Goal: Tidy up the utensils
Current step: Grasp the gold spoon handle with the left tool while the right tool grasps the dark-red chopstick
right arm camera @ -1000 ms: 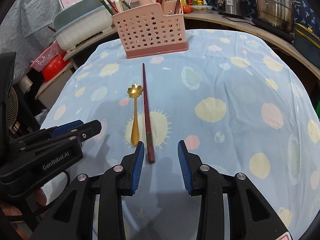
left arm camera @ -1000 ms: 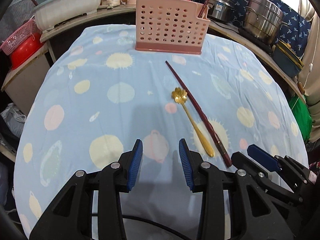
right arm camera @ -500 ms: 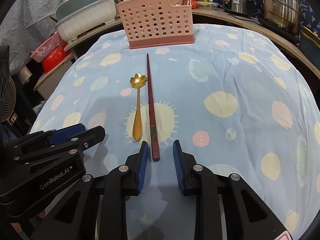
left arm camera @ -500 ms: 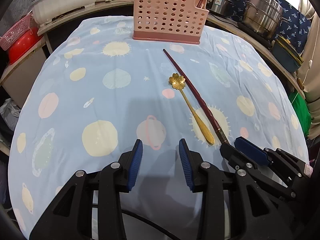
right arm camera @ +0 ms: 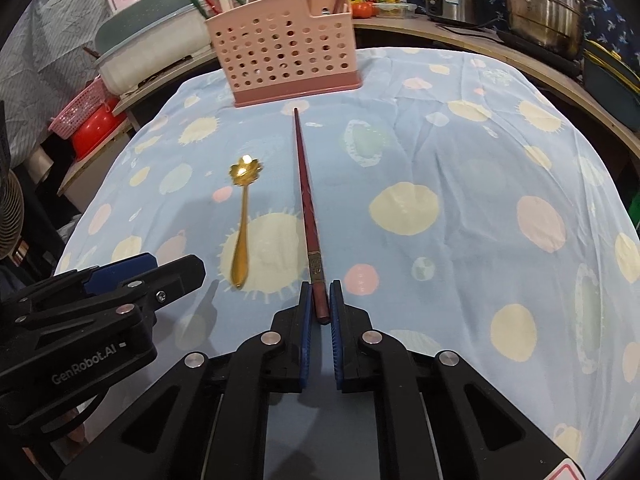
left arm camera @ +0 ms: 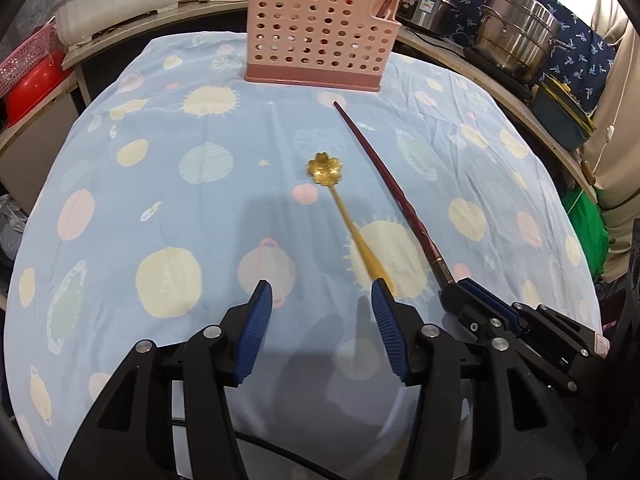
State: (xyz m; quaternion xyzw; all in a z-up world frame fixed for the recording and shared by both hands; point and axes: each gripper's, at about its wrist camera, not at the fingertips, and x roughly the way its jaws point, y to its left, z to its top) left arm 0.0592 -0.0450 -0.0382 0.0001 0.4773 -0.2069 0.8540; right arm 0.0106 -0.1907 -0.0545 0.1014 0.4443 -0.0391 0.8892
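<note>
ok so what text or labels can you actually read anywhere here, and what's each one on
"GenRobot.AI": white print on the side of the left gripper, seen from the right wrist view.
Blue and white label on the steel cooker behind the table: too small to read.
Gold band marking on the red chopstick, just ahead of the right gripper: not legible.
Bottle labels on the back counter: blurred.

Over the last second the right gripper [right arm camera: 320, 300] has slid forward and narrowed its fingers [right arm camera: 305, 312] until they pinch the near end of the dark red chopstick [right arm camera: 306, 204]. The left gripper [left arm camera: 322, 300] has spread wider, its right finger [left arm camera: 386, 320] now at the gold spoon's [left arm camera: 344, 216] handle tip.
</note>
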